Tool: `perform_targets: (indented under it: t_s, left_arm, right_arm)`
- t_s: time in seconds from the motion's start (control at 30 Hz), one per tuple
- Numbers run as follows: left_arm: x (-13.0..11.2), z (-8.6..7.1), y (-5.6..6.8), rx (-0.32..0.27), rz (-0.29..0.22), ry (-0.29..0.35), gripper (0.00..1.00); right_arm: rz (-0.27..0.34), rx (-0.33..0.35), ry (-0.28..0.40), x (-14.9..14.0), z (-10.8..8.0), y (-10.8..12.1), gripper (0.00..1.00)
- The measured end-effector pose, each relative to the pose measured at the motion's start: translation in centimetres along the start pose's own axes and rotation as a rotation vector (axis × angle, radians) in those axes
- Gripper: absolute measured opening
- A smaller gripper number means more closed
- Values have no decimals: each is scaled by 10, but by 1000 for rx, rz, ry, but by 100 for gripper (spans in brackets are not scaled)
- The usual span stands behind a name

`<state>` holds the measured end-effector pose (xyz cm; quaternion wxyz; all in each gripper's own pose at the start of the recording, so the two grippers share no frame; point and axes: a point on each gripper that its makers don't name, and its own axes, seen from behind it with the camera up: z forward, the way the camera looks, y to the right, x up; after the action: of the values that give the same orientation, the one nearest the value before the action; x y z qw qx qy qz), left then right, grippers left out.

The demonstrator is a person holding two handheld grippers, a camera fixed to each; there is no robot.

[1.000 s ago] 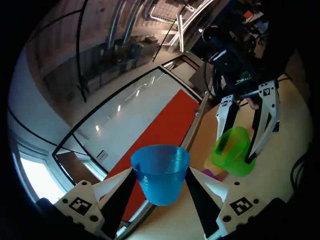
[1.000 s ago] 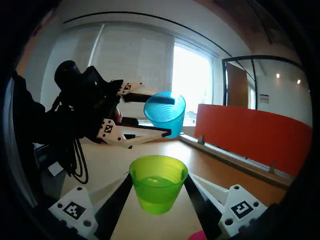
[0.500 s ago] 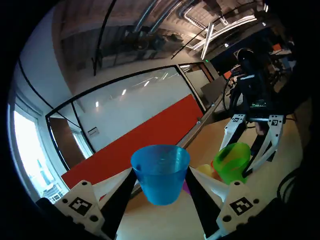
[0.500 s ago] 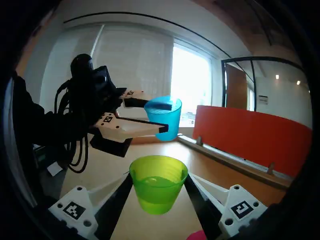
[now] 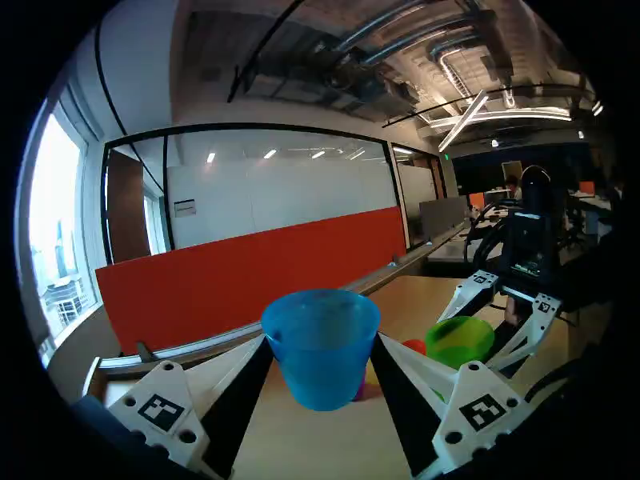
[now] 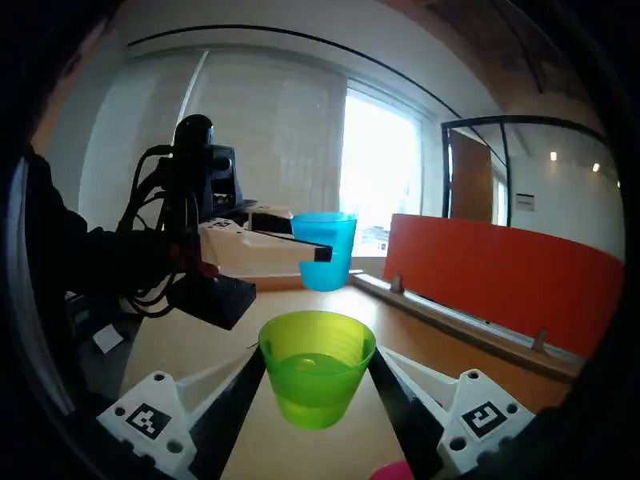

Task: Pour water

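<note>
Pinched upright between the narrowed fingers of the left gripper (image 5: 322, 344): a blue cup (image 5: 322, 364) of translucent plastic, tapered and round-rimmed, with faint rings inside. Contents impossible to tell. Held above the desk (image 5: 320, 448), a pale, smooth wood top.

Clamped the same way in the right gripper (image 6: 318, 360), both fingers pressed to its sides: a green cup (image 6: 318, 388) of the same tapered shape. Translucent, with clear liquid standing partway up and a small bubble on the surface. Upright over the desk, apart from the blue cup and lower than it in the right gripper view.

White plastic fingers with black inner faces on both tools. Printed on them, square black-and-white markers (image 5: 160, 410): patterns, not words.

Along the desk's far edge, a matte orange-red partition (image 5: 256, 276). Behind it, a glass wall bearing a small sign (image 5: 185, 207), too small to read. Elsewhere:
- a bright window (image 6: 380, 176) beside a pale ribbed blind (image 6: 264, 144)
- overhead, bare pipes (image 5: 376, 48) and a strip light (image 5: 466, 118)
- black cables (image 6: 148, 192) and a dark sleeve (image 6: 72, 256) behind the left gripper

Past the blue cup, partly hidden by cup and fingers, something red (image 5: 414, 346) and something purple (image 5: 359, 390).
</note>
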<state>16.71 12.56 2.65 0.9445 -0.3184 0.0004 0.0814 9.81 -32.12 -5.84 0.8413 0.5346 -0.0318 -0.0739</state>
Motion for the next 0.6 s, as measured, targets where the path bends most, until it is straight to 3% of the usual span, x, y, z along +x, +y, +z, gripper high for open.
perform_targets:
  t_s: [0.3,0.6]
  left_arm:
    - [-7,1,6,-30,-126,-18,82]
    - [-16,-2,10,-47,-154,-51,82]
  right_arm:
    - [-4,-3,2,2,0,1,91]
    - [-3,-1,0,4,-1,0,91]
